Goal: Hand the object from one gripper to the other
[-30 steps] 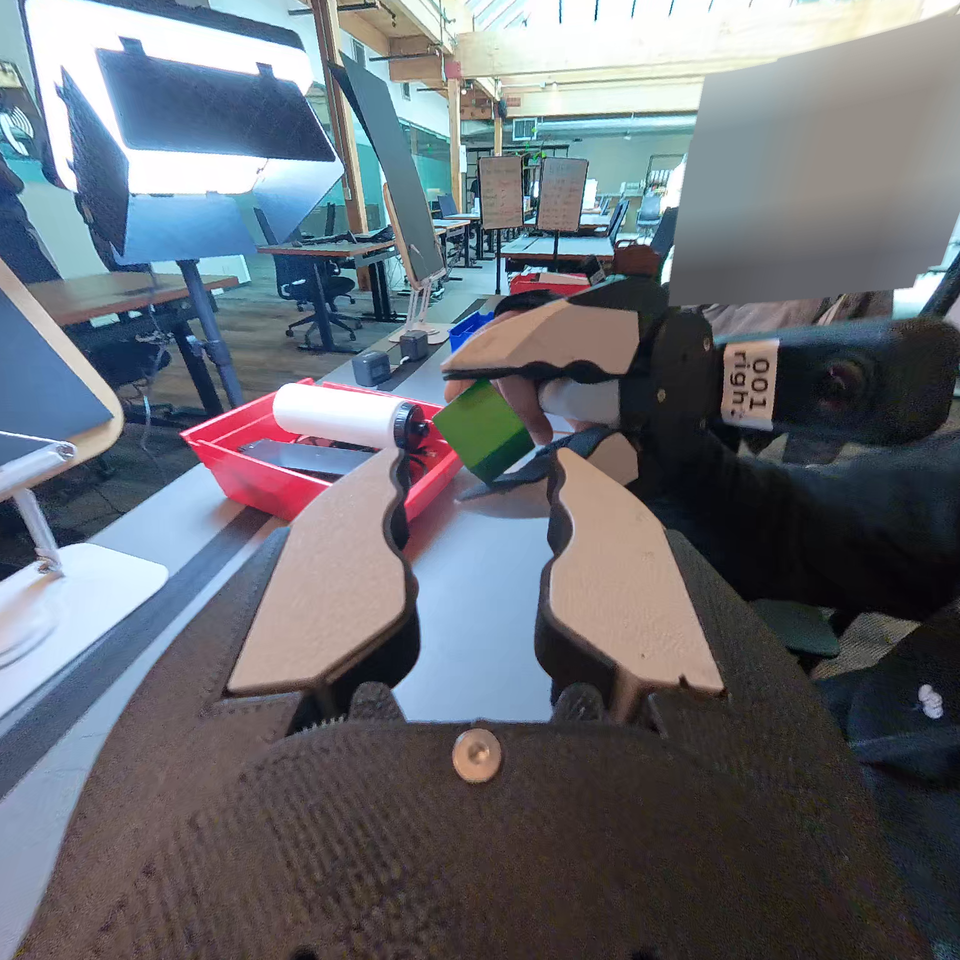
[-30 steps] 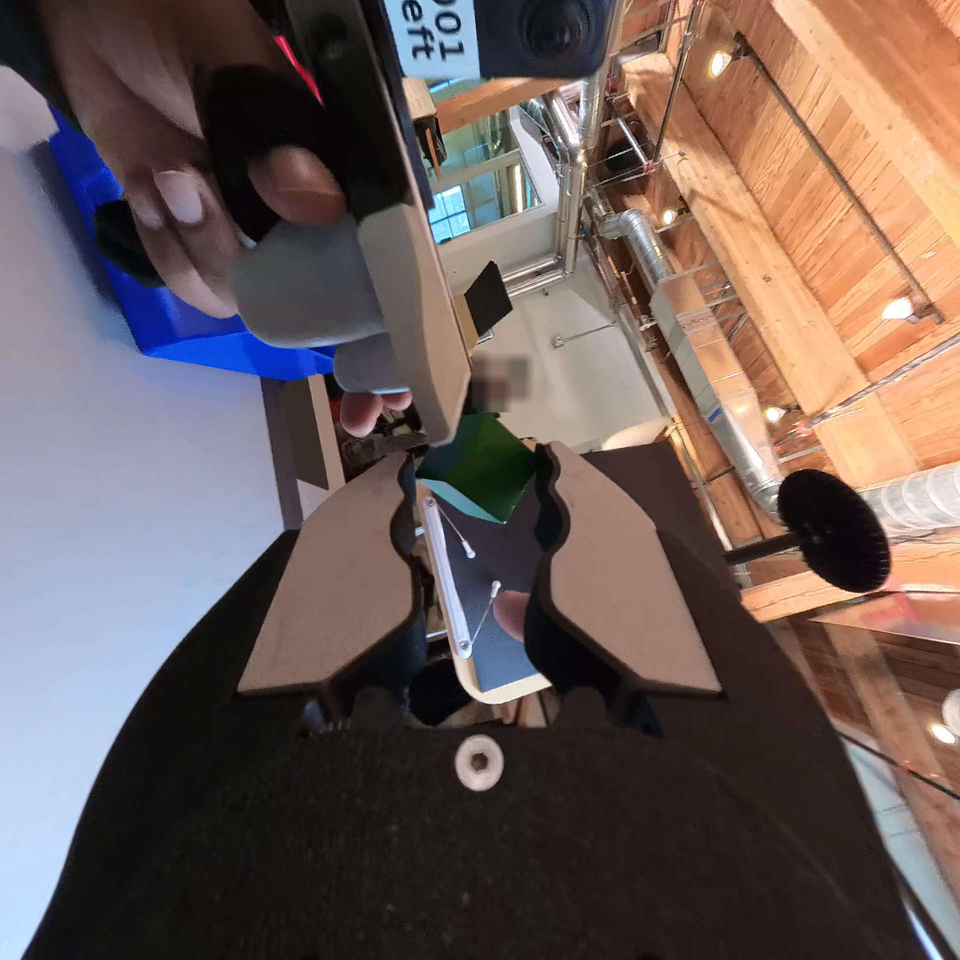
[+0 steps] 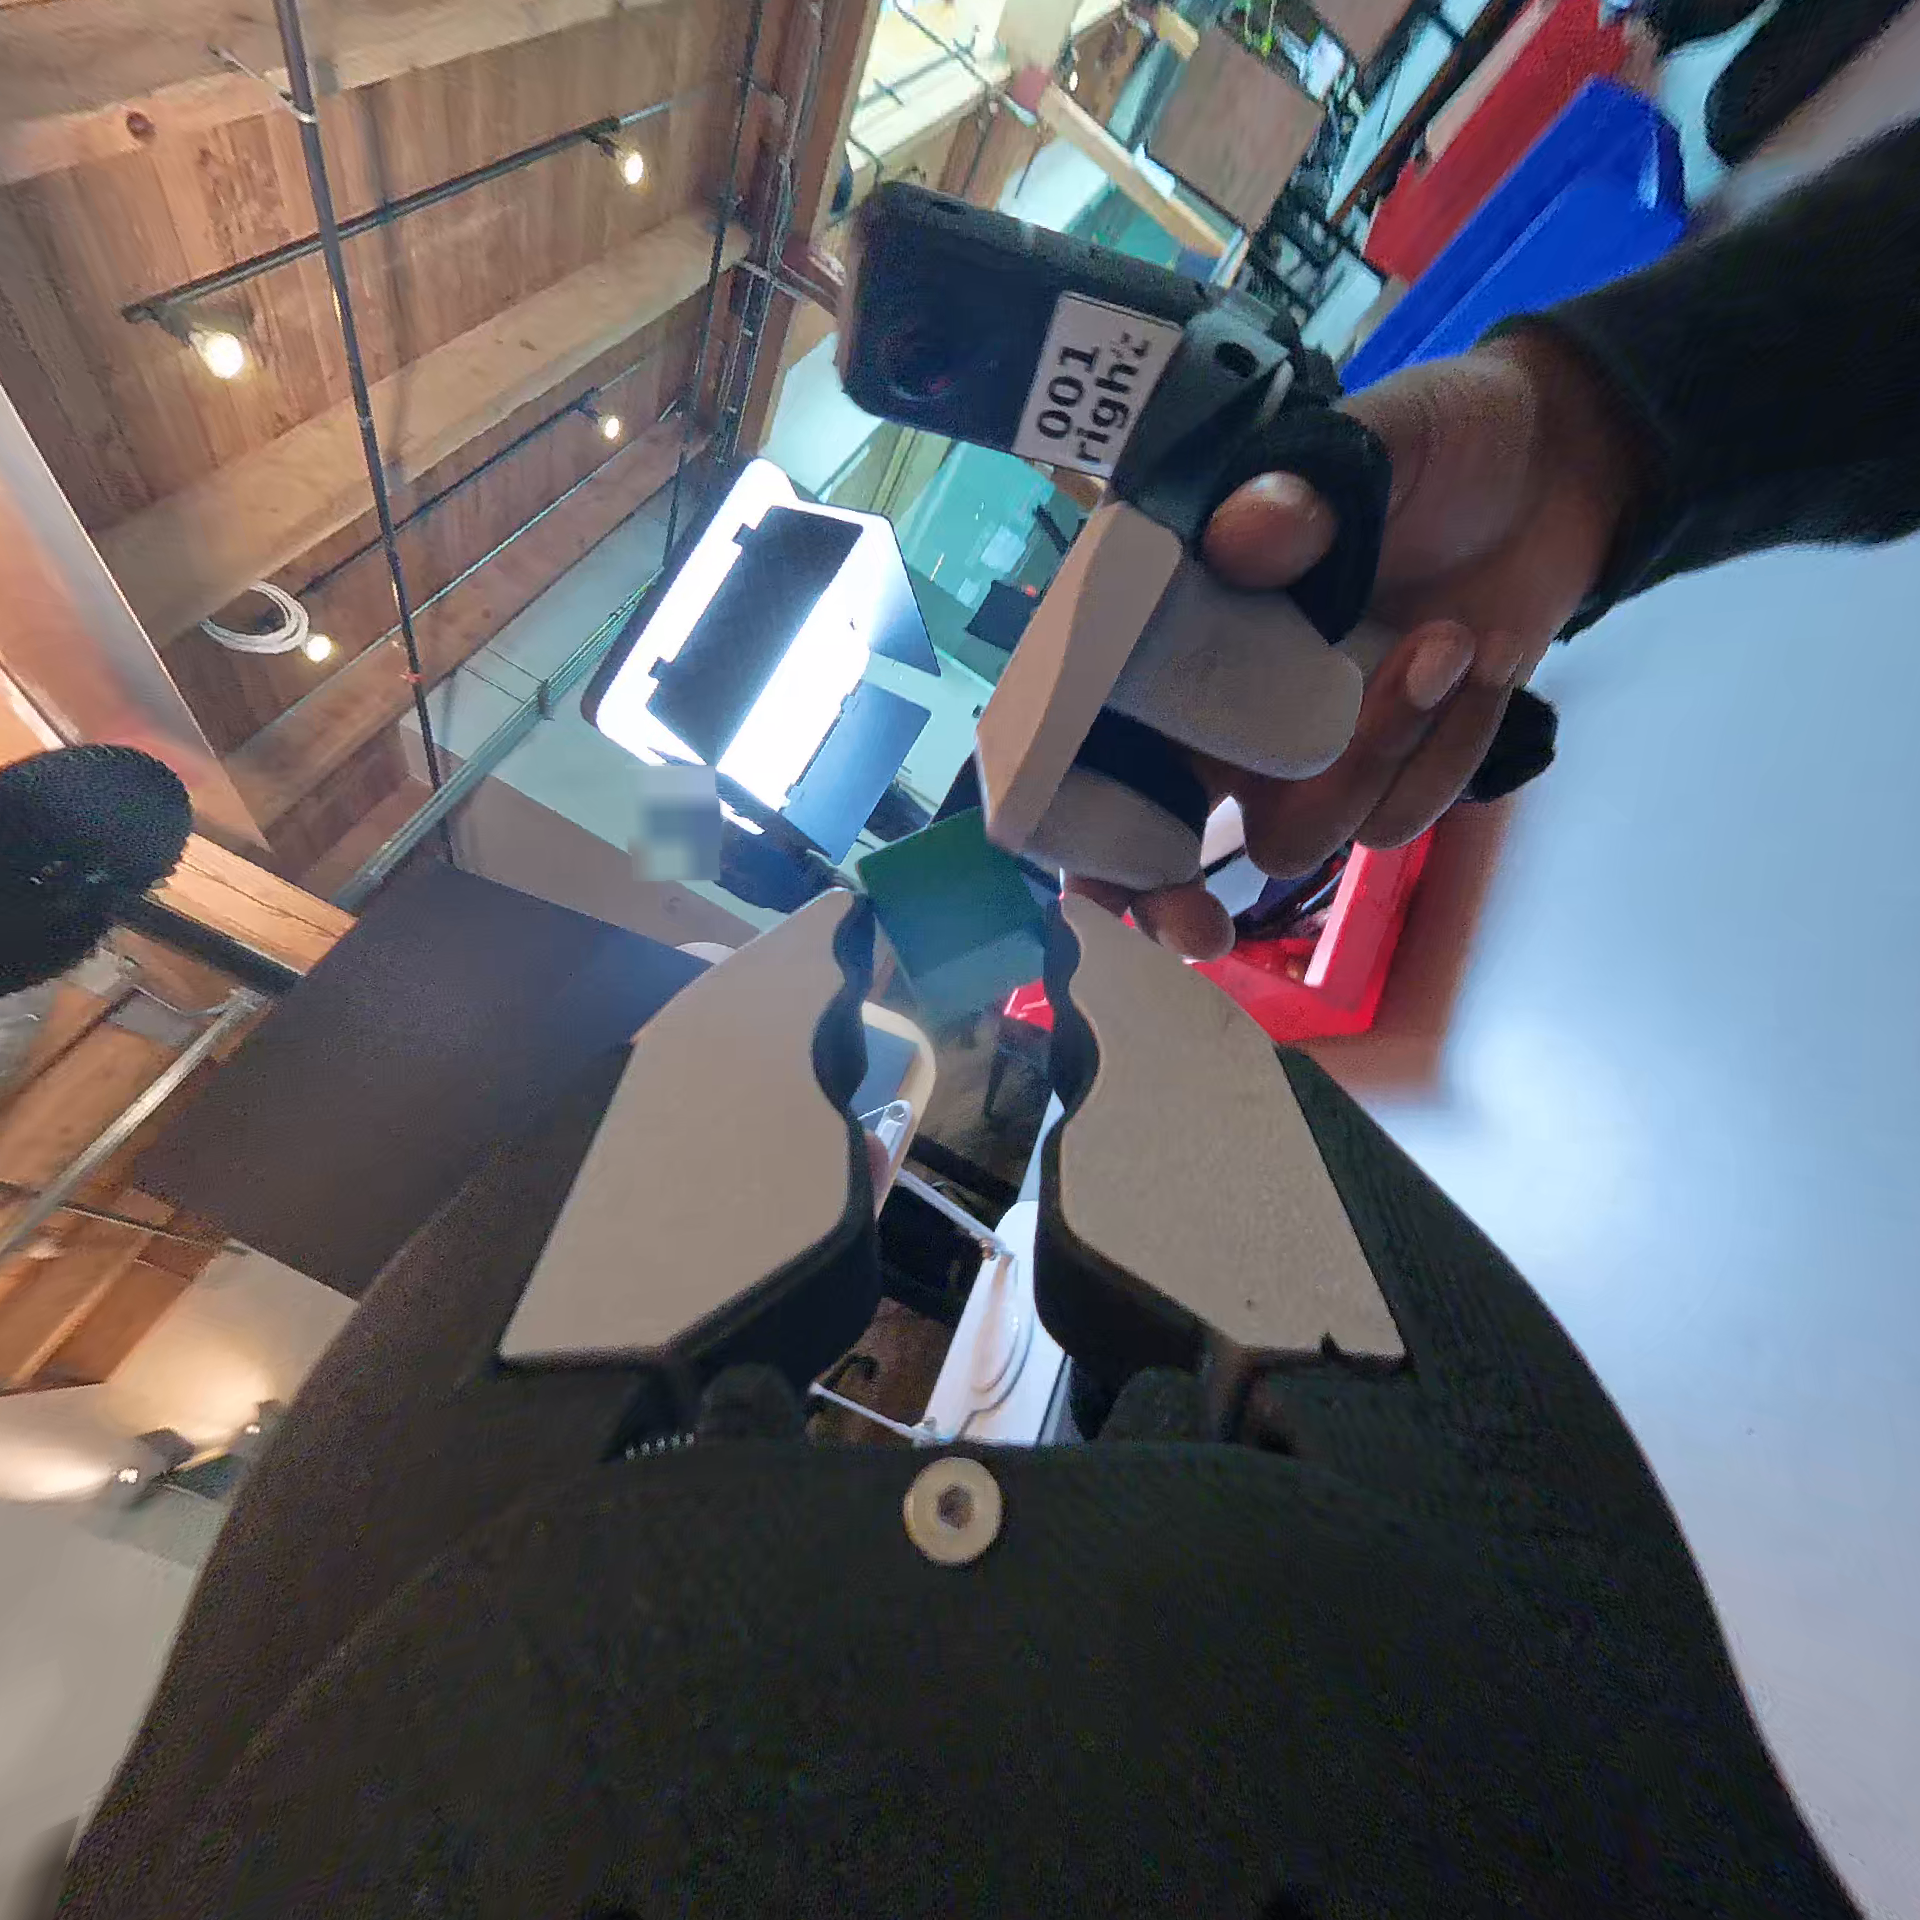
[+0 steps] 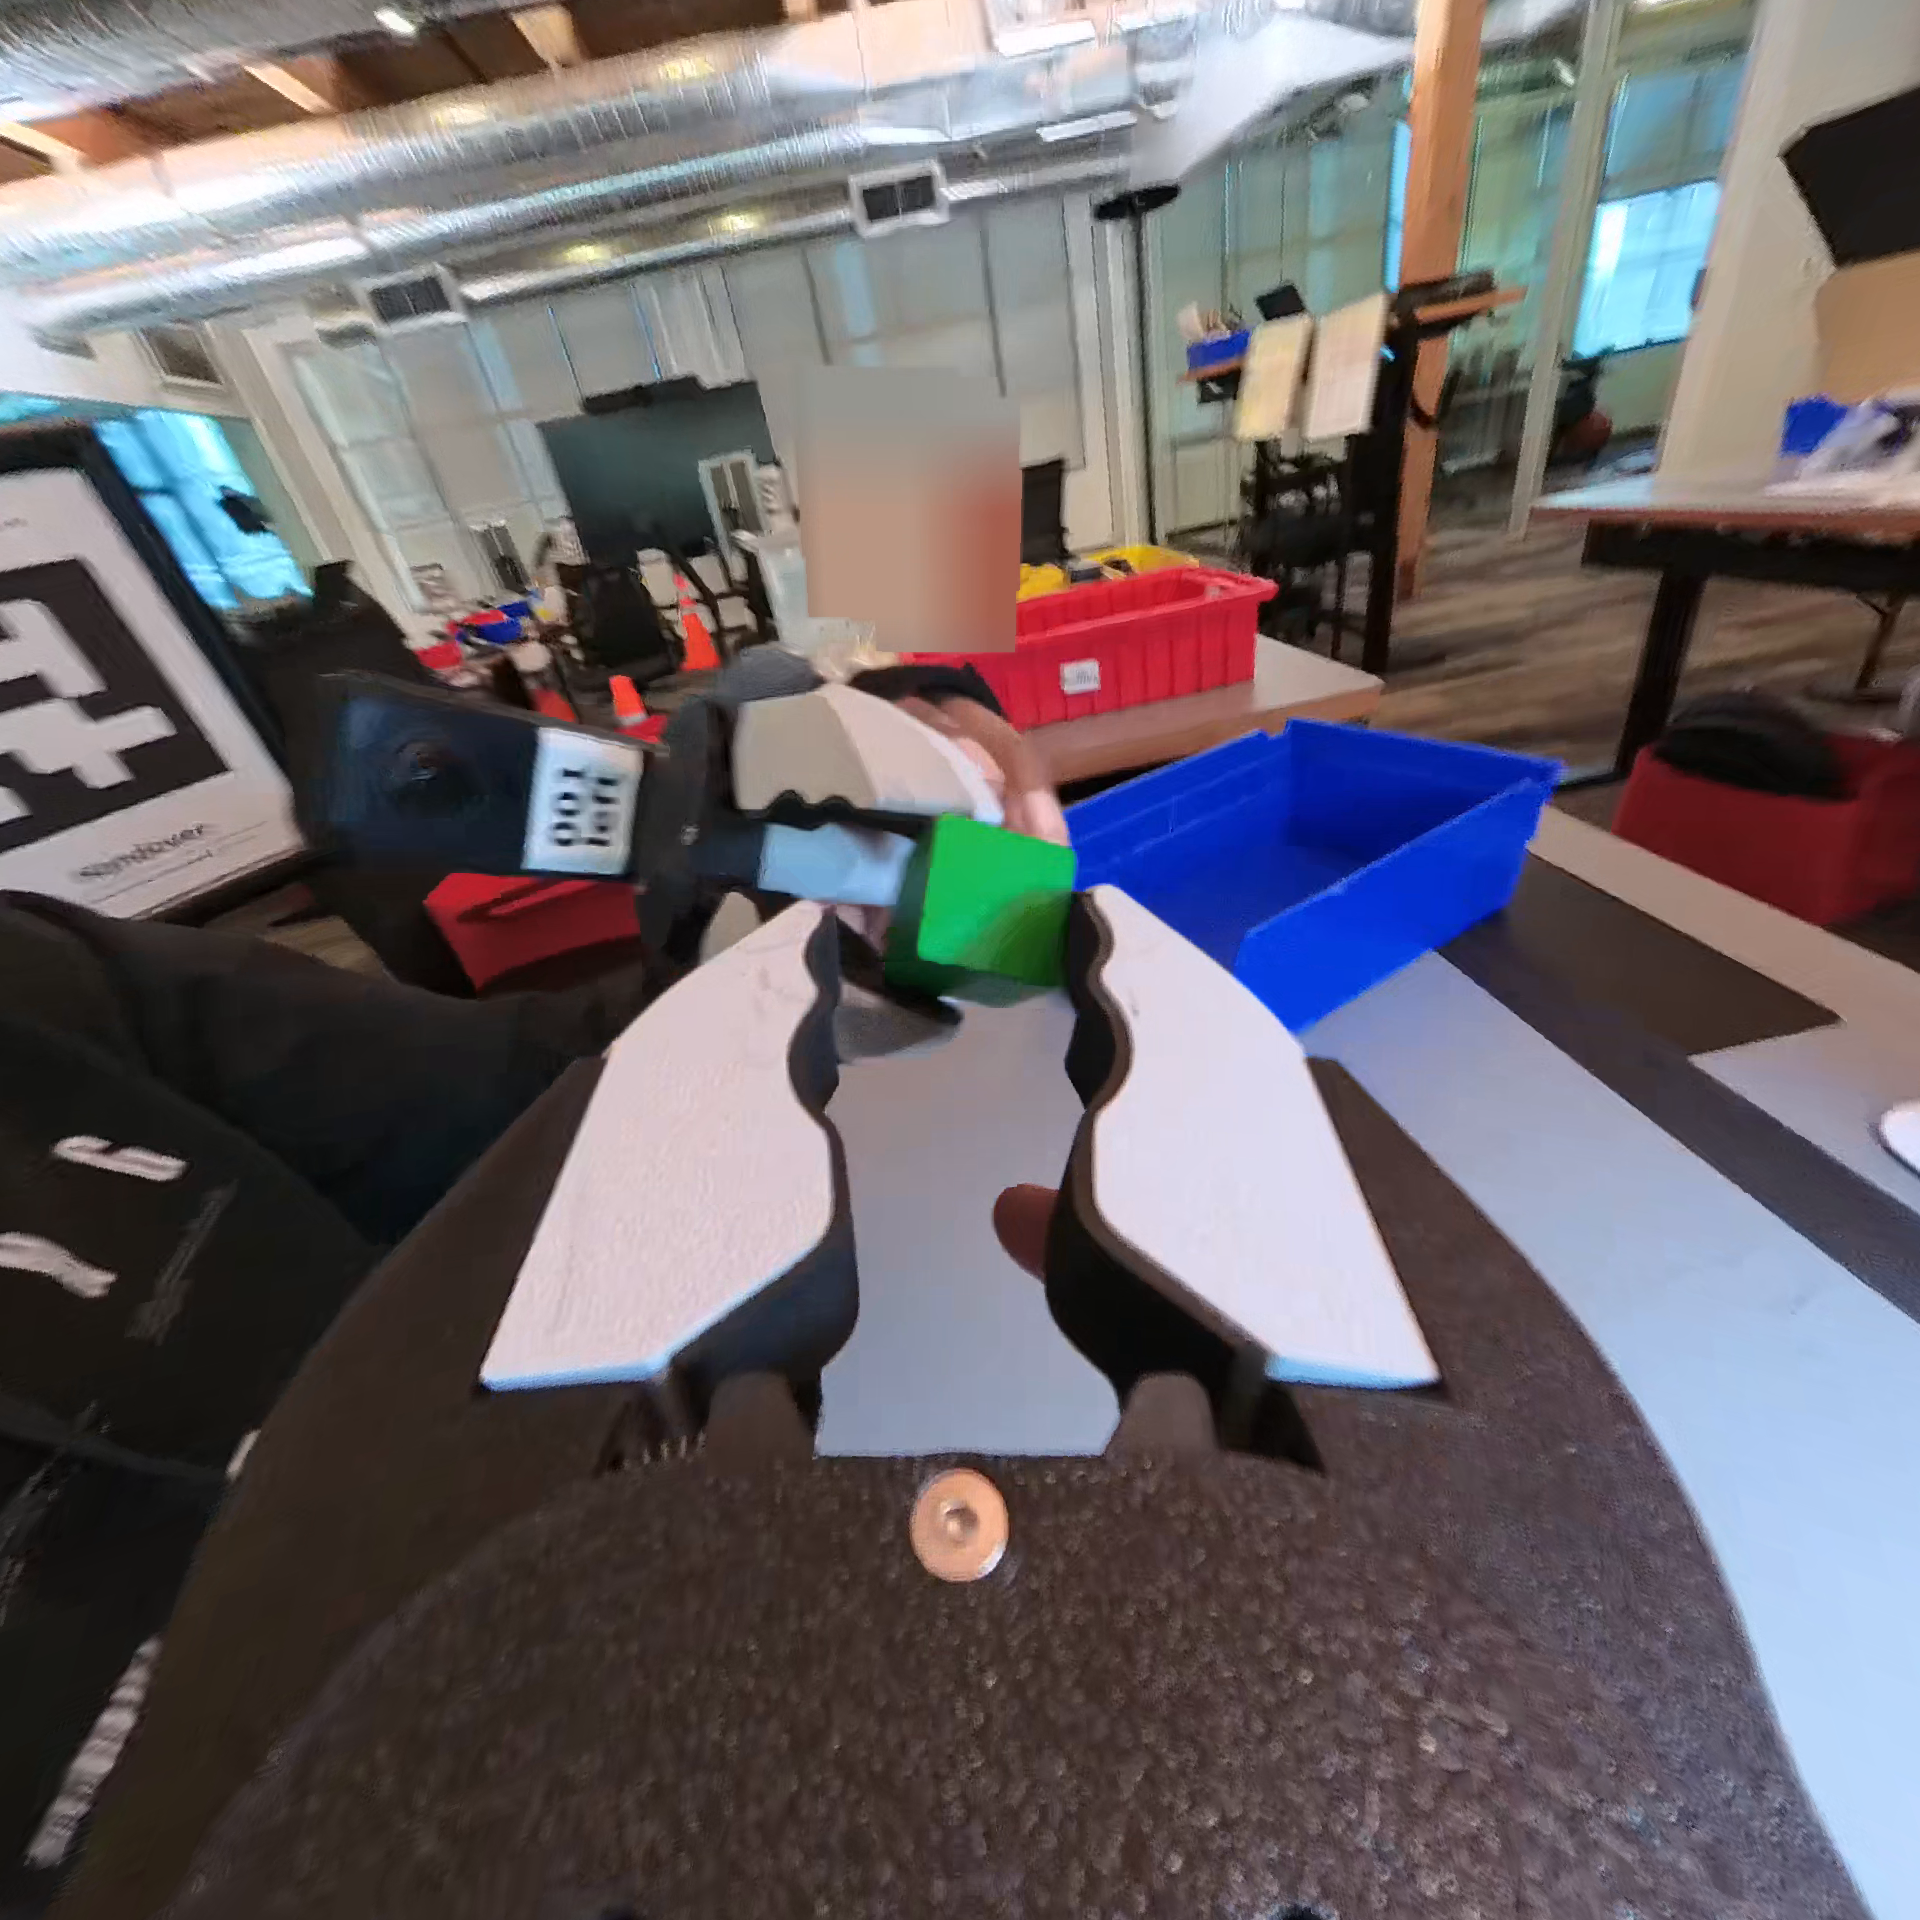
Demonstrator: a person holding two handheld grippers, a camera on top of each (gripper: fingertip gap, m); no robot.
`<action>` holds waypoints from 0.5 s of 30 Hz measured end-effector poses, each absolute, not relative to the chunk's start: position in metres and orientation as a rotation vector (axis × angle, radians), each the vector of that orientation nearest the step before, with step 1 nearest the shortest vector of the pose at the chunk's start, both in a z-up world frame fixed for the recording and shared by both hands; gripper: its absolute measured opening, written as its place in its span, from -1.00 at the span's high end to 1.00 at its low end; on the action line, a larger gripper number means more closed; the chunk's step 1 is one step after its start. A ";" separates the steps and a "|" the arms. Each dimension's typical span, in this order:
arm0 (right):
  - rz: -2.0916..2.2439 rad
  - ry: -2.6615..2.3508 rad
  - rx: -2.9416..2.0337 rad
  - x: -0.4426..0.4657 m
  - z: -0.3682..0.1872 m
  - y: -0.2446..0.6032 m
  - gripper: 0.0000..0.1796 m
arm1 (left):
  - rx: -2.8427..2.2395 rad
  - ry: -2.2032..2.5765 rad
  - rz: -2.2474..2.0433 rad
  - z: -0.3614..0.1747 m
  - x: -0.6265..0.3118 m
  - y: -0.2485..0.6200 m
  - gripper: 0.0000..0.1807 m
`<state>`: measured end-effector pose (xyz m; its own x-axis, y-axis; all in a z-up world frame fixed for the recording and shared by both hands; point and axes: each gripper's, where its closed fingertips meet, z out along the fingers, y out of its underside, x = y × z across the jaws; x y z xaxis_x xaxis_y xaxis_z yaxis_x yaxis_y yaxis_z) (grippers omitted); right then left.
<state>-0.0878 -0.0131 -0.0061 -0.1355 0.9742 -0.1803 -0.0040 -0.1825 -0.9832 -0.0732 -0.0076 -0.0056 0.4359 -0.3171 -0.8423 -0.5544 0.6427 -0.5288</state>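
Nestling between left jaws: green block (image 3: 951, 914)

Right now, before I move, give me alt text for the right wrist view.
A green block sits at the tips of the left hand-held gripper, reaching in from the left, and between the right hand-held gripper's fingertips, above a grey table. A blue bin stands behind; whether the right one grips is unclear.
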 end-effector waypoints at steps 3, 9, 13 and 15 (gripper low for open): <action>1.392 -1.169 -1.238 -0.087 -0.005 -0.004 0.66 | -0.929 1.145 0.196 -0.007 -0.074 -0.003 0.66; 1.028 -1.112 -1.075 -0.067 0.016 0.015 0.67 | -1.104 0.996 -0.213 0.000 -0.086 0.003 0.65; 0.585 -1.142 -0.866 -0.063 0.022 0.017 0.67 | -1.192 0.836 -0.620 0.012 -0.083 0.000 0.60; 0.398 -1.190 -0.759 -0.068 0.017 0.010 0.67 | -1.212 0.771 -0.810 0.015 -0.077 -0.003 0.58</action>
<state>-0.0683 0.0098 0.0172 0.3441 0.6459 0.6815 0.1062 0.6944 -0.7117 -0.0770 -0.0027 0.0149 0.5041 -0.8602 -0.0766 0.1192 0.1572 -0.9804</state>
